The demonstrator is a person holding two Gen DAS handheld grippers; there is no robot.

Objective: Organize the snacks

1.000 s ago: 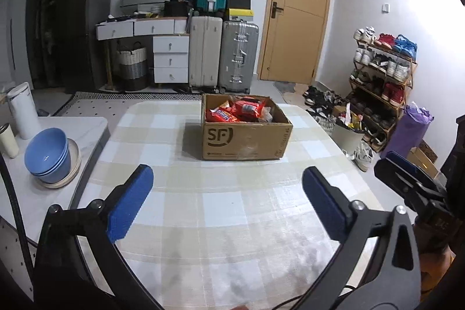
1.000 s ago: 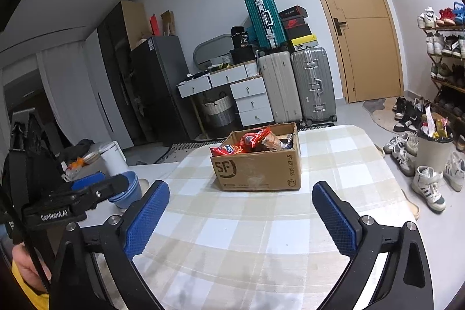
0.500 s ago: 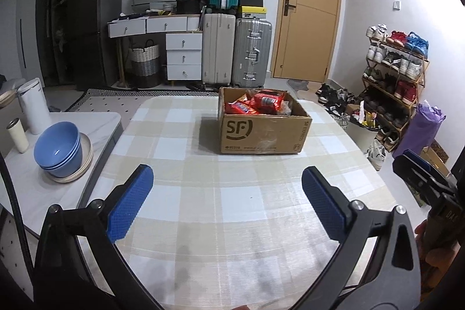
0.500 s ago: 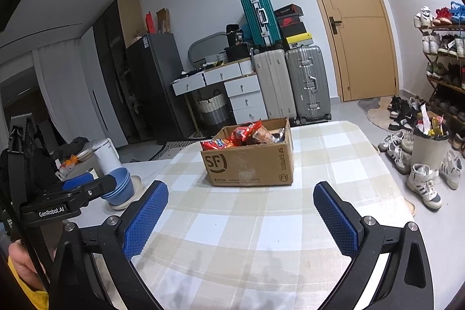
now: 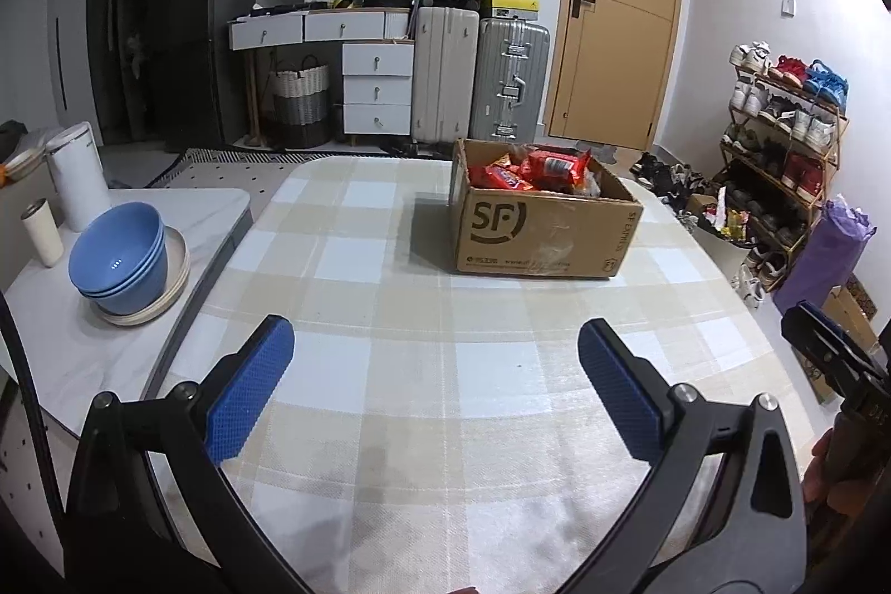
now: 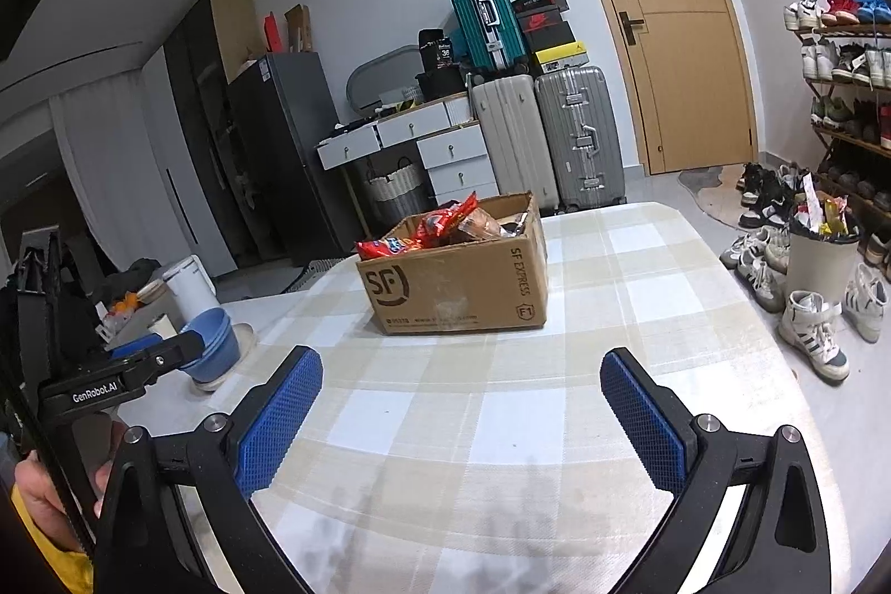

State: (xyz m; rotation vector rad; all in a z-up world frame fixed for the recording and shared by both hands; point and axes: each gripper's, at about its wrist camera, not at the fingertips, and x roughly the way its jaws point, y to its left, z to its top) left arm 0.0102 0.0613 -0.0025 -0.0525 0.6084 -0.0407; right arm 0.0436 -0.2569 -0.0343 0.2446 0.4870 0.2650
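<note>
Both the left gripper [image 5: 434,371] and right gripper [image 6: 462,405] hang empty with blue pads apart above the checked tablecloth [image 5: 390,399]. Red snack packets [image 5: 534,171] already fill the brown cardboard box [image 6: 462,282] farther back: sorted, or awaiting unpacking.

Matt cardboard box [image 5: 543,226]; glossy snack packets [image 5: 557,162]; woven checked tablecloth [image 5: 401,371]; textured blue pads [image 6: 278,421]

both wrist cameras look forward and slightly down over the checked table [image 5: 423,371], left one from the left, sharing the cardboard box [image 5: 543,226] [image 6: 462,282] ahead.
</note>
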